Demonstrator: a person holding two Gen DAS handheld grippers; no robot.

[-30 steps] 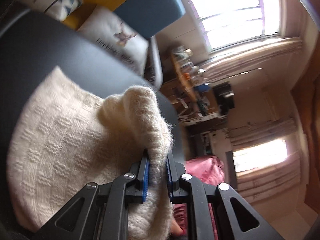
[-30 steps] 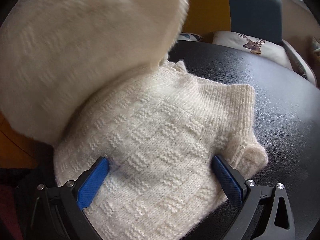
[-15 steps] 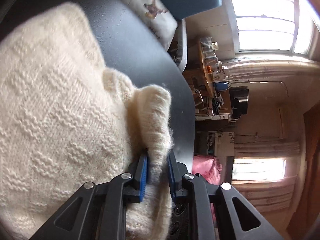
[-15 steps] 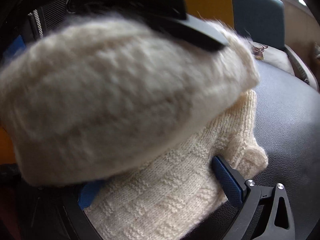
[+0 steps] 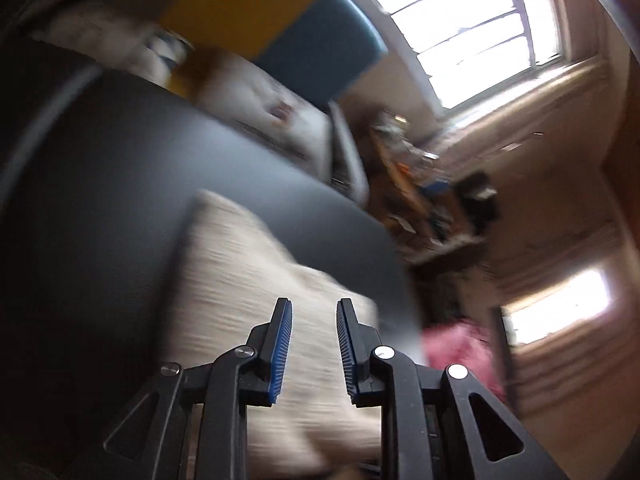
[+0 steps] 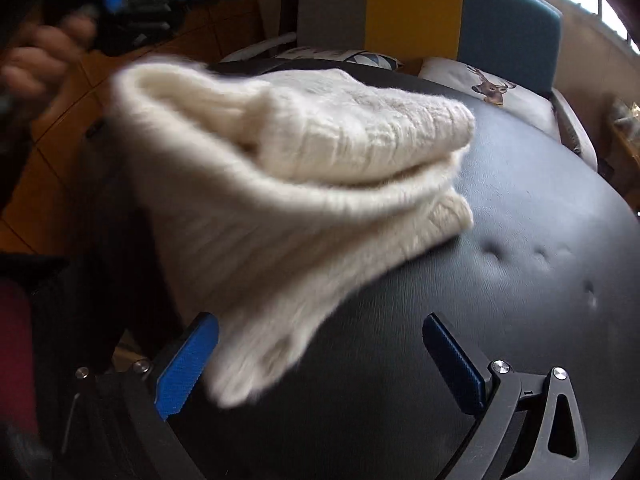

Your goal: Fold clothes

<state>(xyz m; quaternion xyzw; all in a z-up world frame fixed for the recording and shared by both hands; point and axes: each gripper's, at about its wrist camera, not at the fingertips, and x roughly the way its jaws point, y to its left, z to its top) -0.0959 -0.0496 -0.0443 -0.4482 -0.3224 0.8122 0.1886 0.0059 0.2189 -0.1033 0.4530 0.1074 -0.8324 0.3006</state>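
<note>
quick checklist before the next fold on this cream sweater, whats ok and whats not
1. Left gripper free of the sweater: ok, open, nothing between its fingers.
2. Right gripper free: ok, open wide, sweater edge lies between its fingers, ungripped.
3. Sweater folded over in layers: ok.
4. Sweater fully on the black surface: not ok, near-left corner looks past the edge.
5. Edges lined up: cannot tell, pictures are blurred.

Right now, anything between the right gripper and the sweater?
Nothing visible. The right gripper is open, and the folded cream sweater on the black surface already has a corner lying between its fingers. The left gripper is open above the sweater, off to the side.
</note>
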